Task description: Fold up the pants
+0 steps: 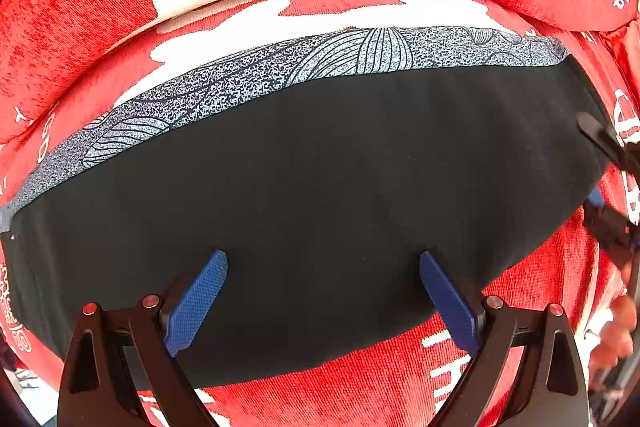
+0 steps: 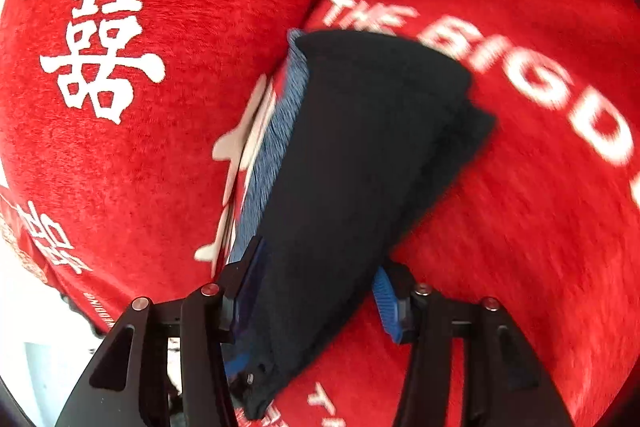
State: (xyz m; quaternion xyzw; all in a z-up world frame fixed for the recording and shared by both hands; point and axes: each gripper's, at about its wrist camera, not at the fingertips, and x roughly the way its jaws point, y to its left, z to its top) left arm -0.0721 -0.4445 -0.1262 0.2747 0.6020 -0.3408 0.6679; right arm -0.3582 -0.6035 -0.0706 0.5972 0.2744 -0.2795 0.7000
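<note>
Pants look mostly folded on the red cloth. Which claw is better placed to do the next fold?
Probably the right claw: the end of the black pants already sits between its fingers. The left claw is open above the pants' middle, gripping nothing.

Two handheld grippers, black frames showing blue-padded fingers

The left gripper (image 1: 323, 301) is showing matte black linkage arms with triangular cut-outs, reddish round pivot screws (image 1: 151, 301) and textured blue pads (a fine ribbed weave); the right gripper (image 2: 316, 301) is wearing the same black arms, reddish screws and ribbed blue pads on its fingers (image 2: 387, 303).
</note>
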